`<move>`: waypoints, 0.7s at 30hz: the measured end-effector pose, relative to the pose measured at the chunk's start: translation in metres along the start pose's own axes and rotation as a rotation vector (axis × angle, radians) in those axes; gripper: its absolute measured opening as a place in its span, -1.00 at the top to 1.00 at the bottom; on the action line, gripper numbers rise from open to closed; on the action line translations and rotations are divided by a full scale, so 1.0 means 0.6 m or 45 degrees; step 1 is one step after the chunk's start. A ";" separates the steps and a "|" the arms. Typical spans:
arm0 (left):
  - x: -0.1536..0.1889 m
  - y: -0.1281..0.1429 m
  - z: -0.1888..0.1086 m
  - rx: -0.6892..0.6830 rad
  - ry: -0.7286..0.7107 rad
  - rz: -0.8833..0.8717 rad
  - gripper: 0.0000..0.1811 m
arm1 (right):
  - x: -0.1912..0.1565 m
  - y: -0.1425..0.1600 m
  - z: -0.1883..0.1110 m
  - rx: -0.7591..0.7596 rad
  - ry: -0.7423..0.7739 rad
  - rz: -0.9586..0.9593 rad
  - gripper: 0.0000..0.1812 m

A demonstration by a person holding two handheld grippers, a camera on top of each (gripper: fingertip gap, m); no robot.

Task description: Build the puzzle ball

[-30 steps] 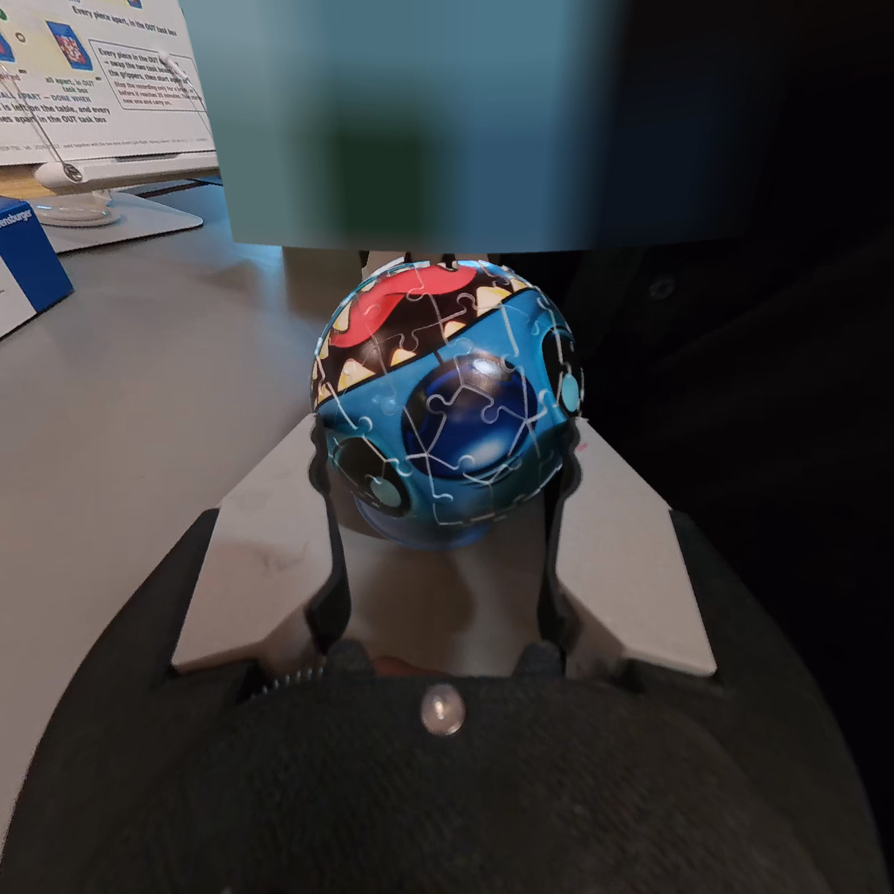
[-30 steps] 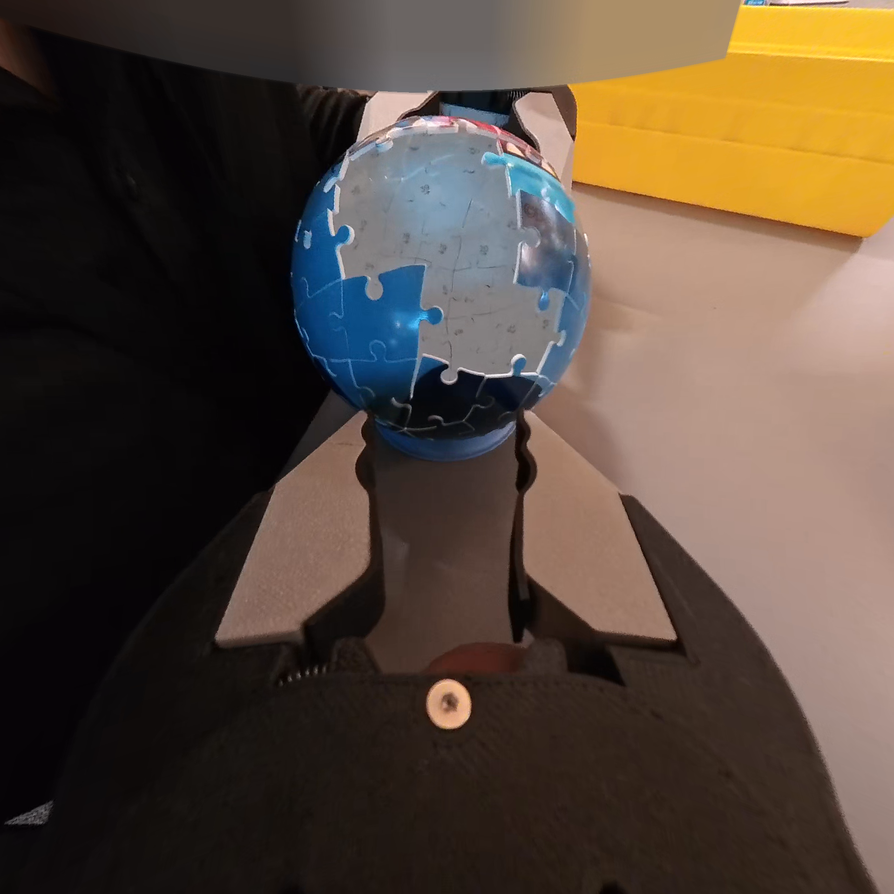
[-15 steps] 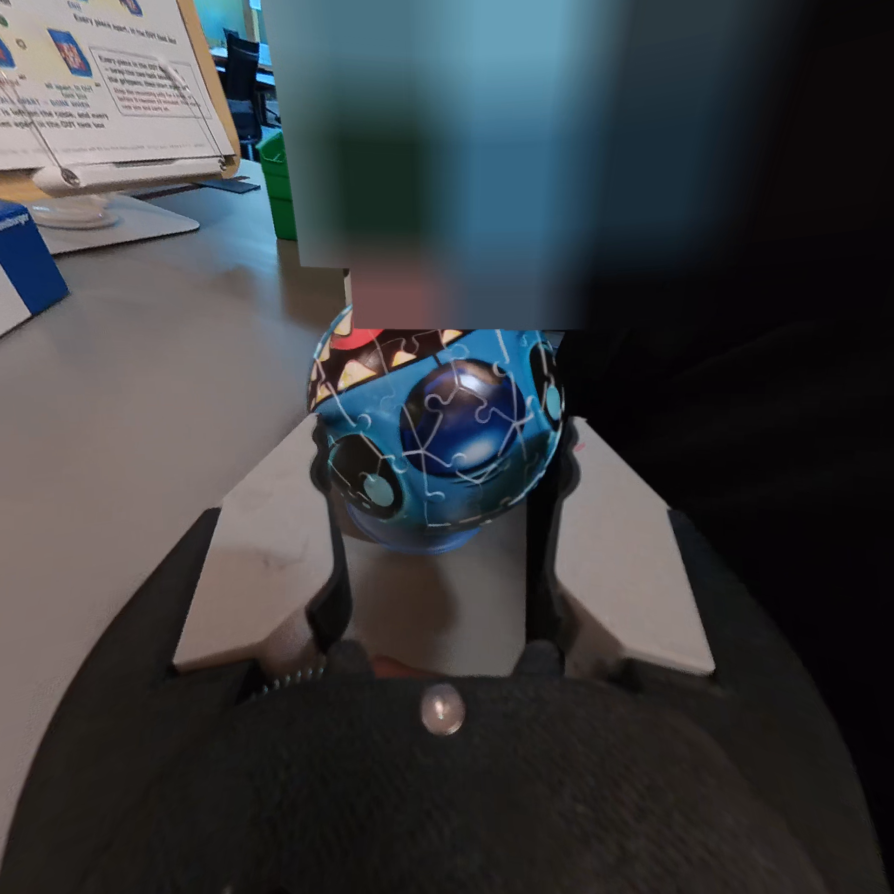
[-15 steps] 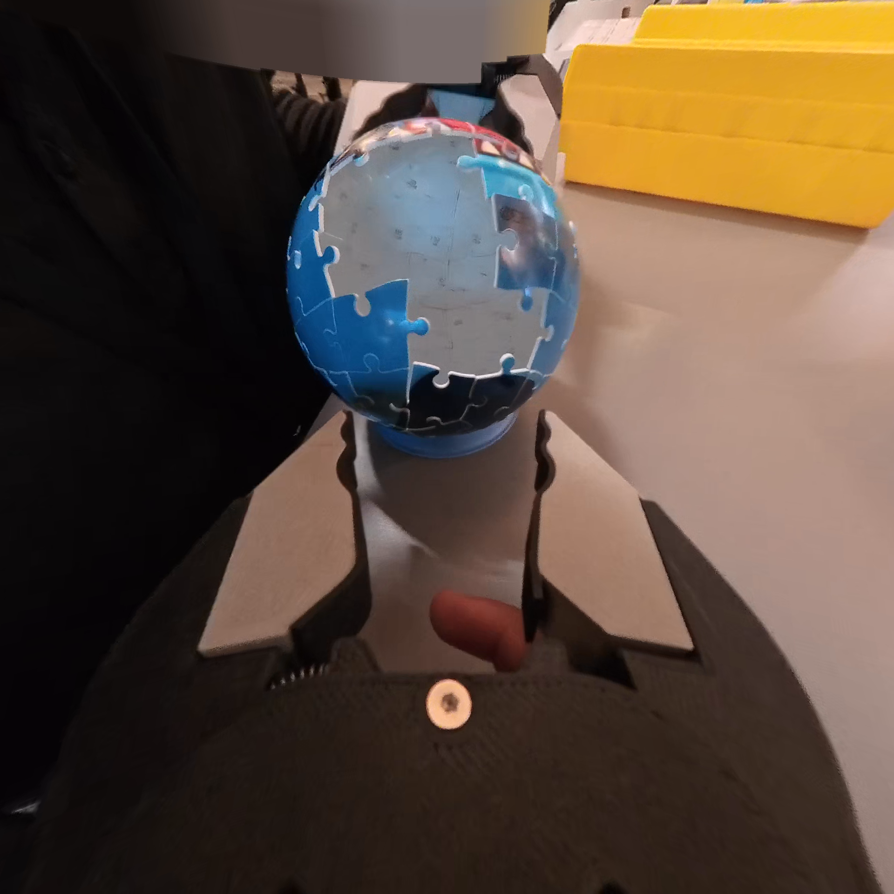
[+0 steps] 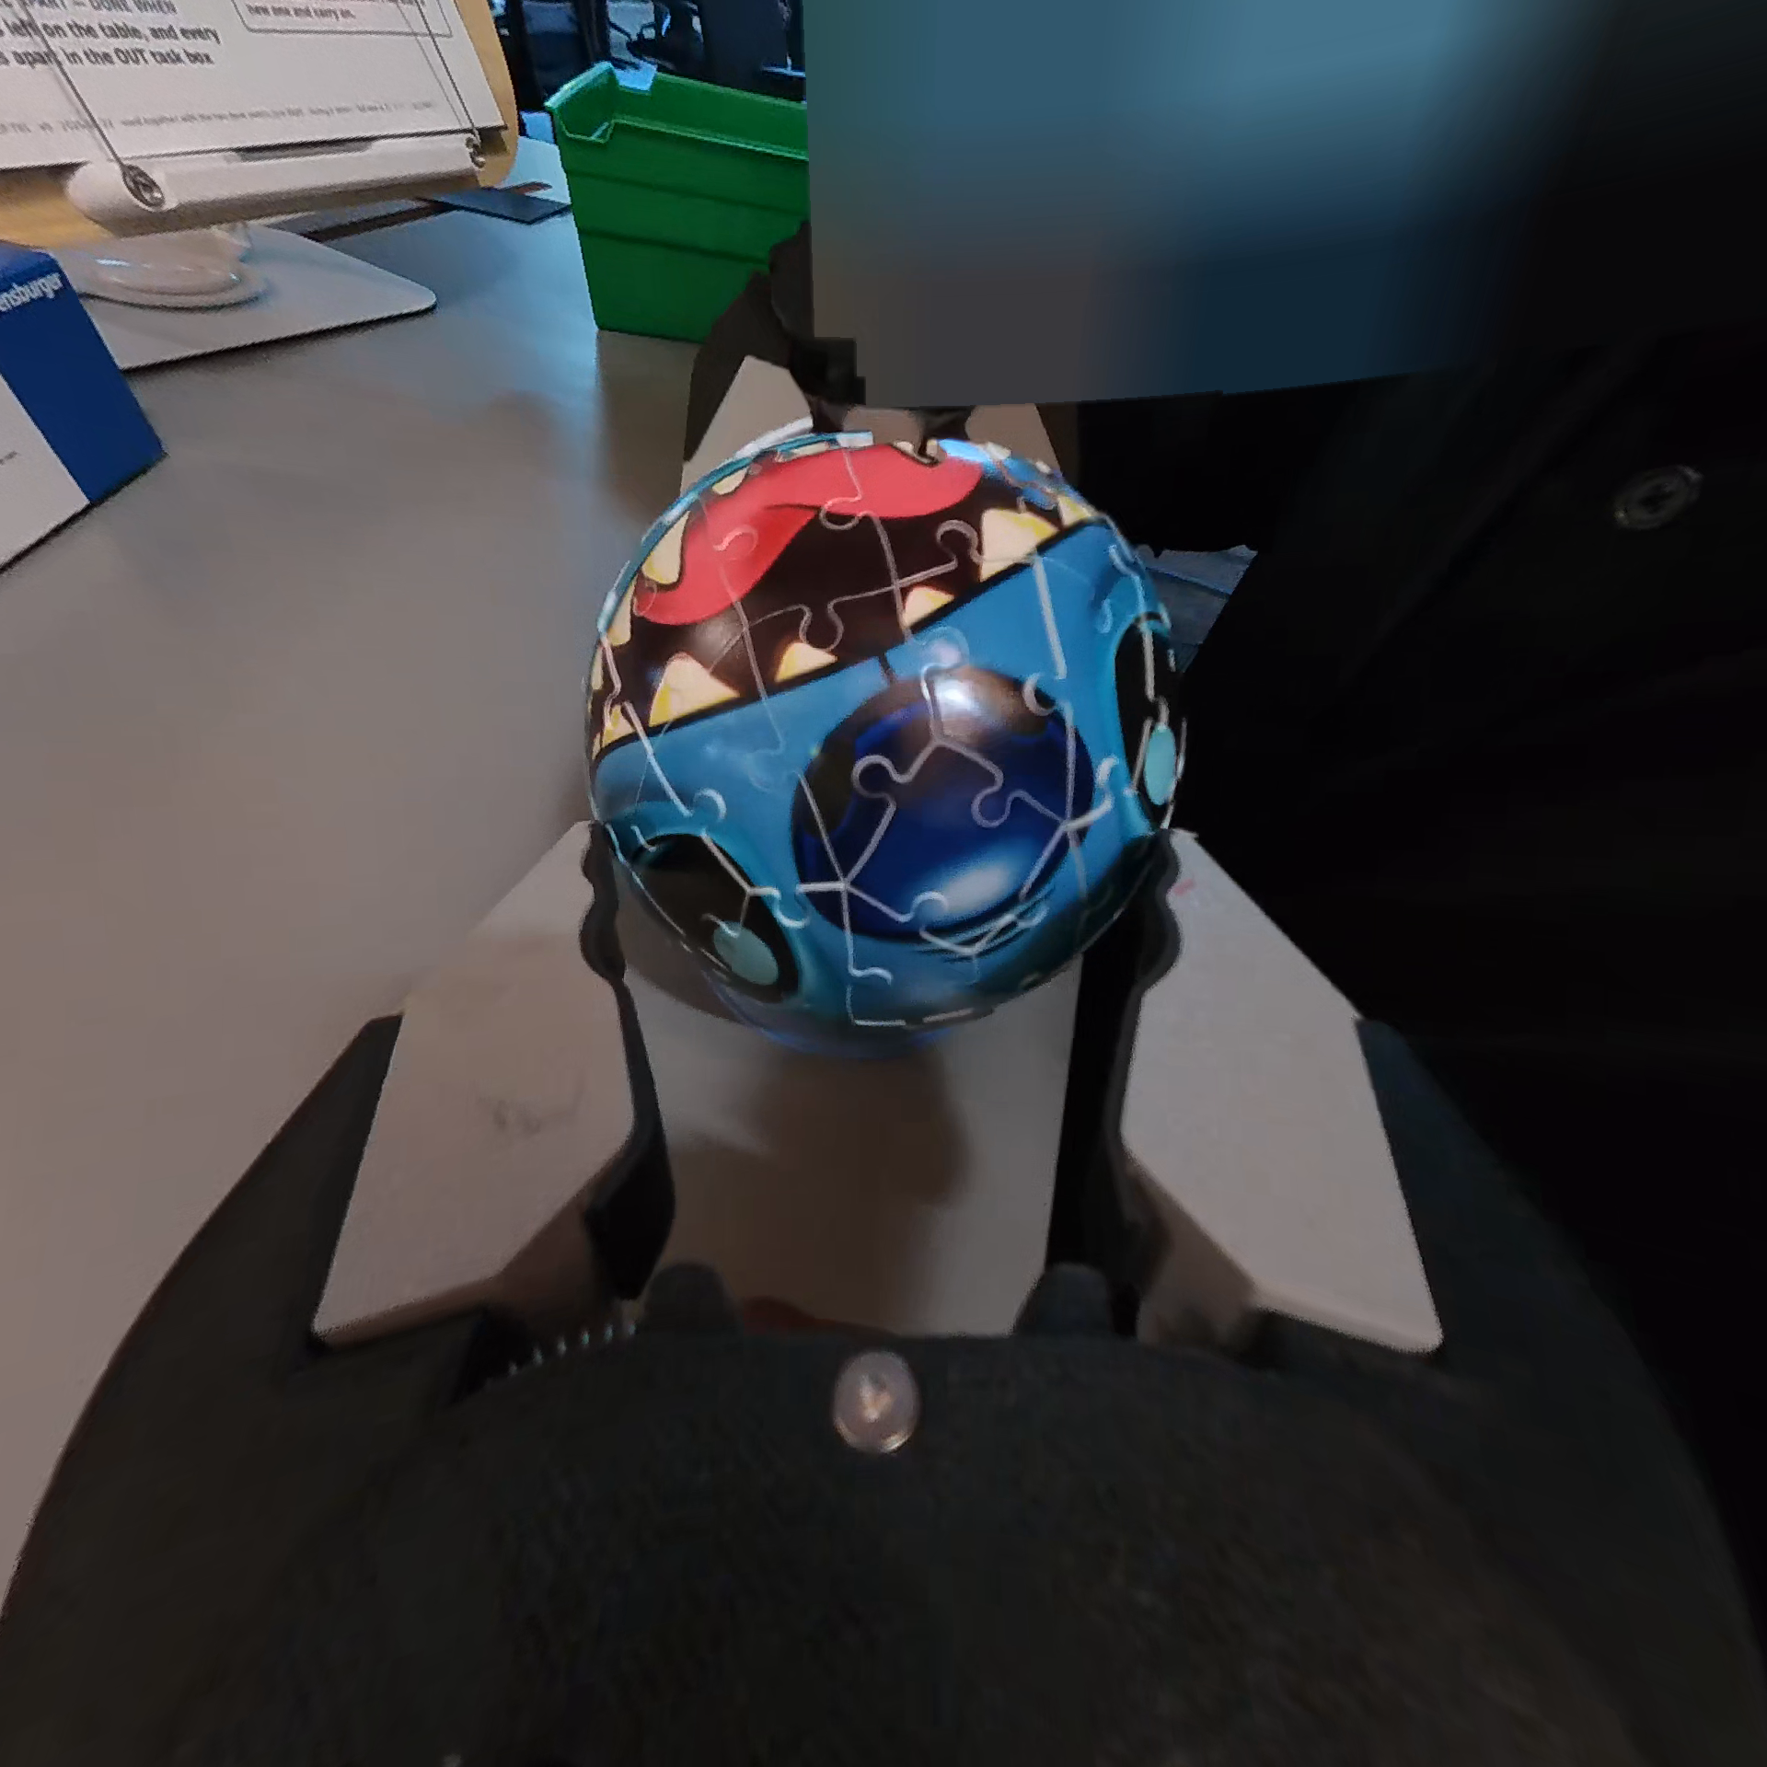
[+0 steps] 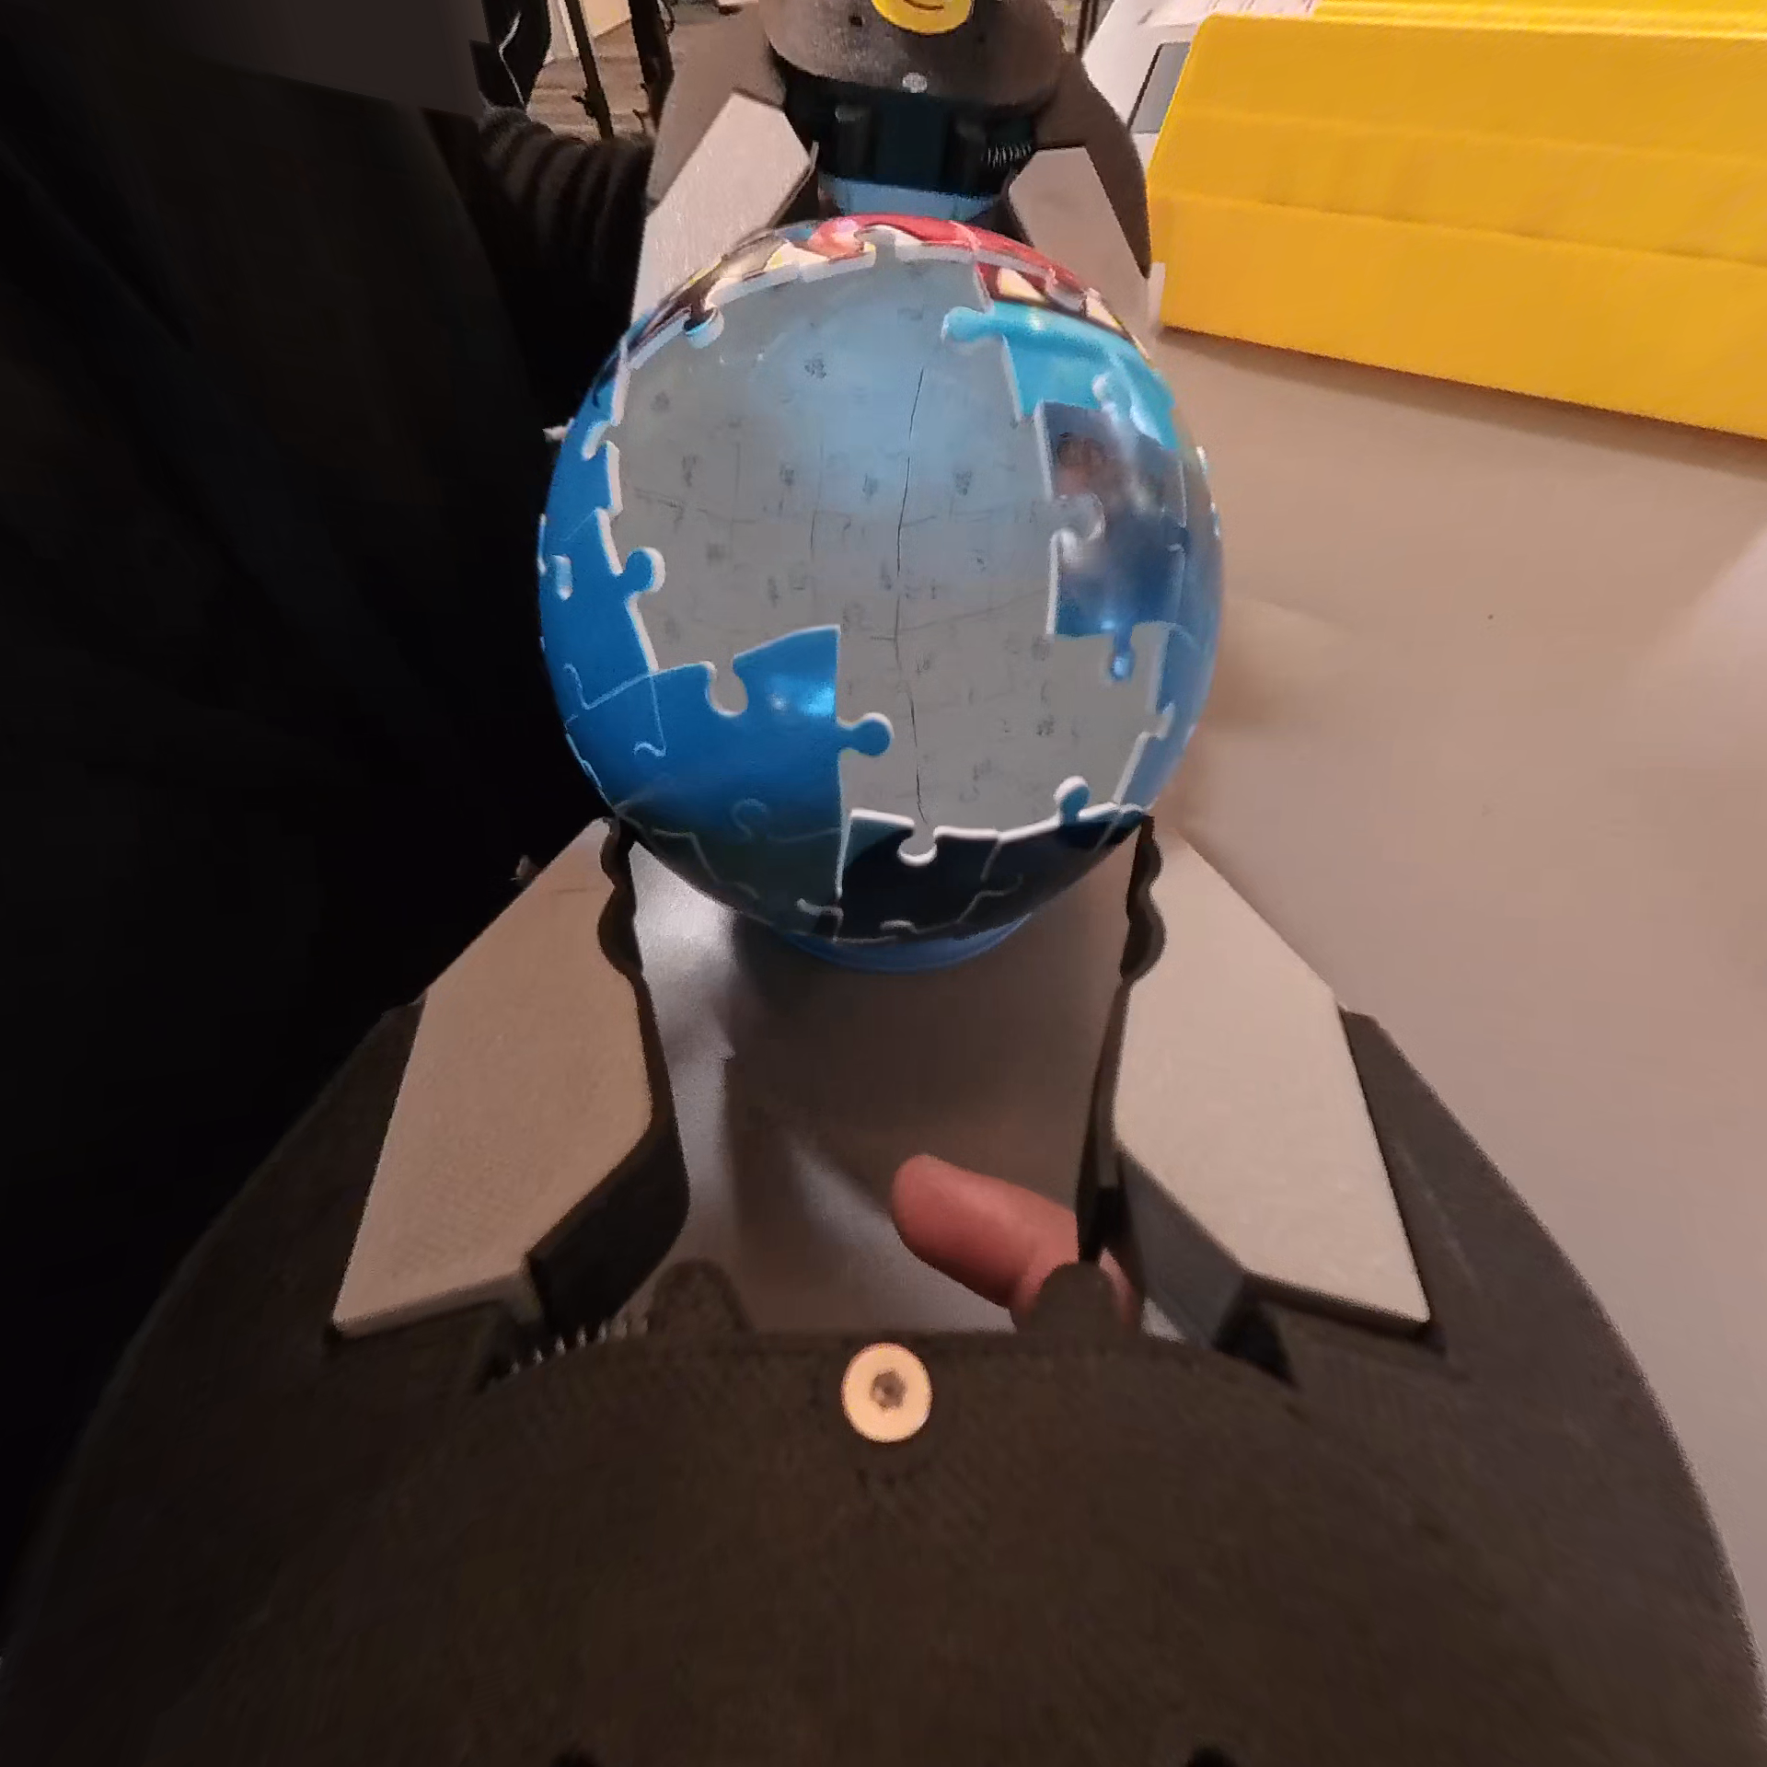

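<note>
The puzzle ball (image 5: 884, 755) is a blue sphere with a red-and-black toothed mouth pattern, sitting on a blue ring stand (image 6: 889, 947) on the grey table. Its other side, in the right wrist view (image 6: 880, 574), has a large bare grey patch without pieces. My left gripper (image 5: 880, 861) is shut on the ball, one finger on each flank. My right gripper (image 6: 880, 841) faces it from the opposite side, open, with its fingertips (image 6: 612, 851) beside the ball's lower part. Each gripper shows behind the ball in the other's view.
A green bin (image 5: 688, 191), a white document stand (image 5: 239, 153) and a blue-and-white box (image 5: 57, 382) stand at the back left. Yellow bins (image 6: 1482, 210) stand to the right. A person in dark clothing (image 6: 239, 478) is close beside the ball. My right fingertips sit around 7 centimeters from my left ones.
My right gripper's jaws have opened wide, from a narrow gap under the ball to either side of its lower part. My left gripper has kept its hold on the ball.
</note>
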State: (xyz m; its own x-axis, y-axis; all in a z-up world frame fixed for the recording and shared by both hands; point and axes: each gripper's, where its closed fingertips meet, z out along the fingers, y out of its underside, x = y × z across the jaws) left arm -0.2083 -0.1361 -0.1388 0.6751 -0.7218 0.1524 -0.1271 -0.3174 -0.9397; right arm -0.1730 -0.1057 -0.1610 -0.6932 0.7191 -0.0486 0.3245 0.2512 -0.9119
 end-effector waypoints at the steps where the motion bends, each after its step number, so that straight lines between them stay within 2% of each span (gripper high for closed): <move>1: 0.000 0.002 0.000 -0.011 -0.005 0.035 -0.19 | 0.001 -0.002 -0.001 0.008 0.017 -0.025 -0.12; 7: -0.009 0.010 0.002 -0.090 -0.058 0.367 -0.19 | 0.009 -0.012 -0.006 -0.006 0.168 -0.270 -0.14; 11: -0.015 0.008 0.004 -0.124 -0.097 0.539 -0.19 | 0.019 -0.017 -0.007 -0.045 0.292 -0.437 -0.22; 15: -0.021 0.007 0.003 -0.129 -0.122 0.570 -0.19 | 0.024 -0.022 -0.012 -0.050 0.364 -0.535 -0.24; 21: -0.013 -0.005 -0.007 -0.031 -0.095 0.420 -0.14 | 0.022 -0.022 -0.042 -0.024 0.303 -0.426 -0.16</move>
State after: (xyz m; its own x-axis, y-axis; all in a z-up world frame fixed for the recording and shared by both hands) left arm -0.2164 -0.1319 -0.1361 0.6460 -0.7413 -0.1823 -0.3640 -0.0892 -0.9271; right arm -0.1705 -0.0831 -0.1394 -0.5948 0.7249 0.3474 0.1196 0.5072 -0.8535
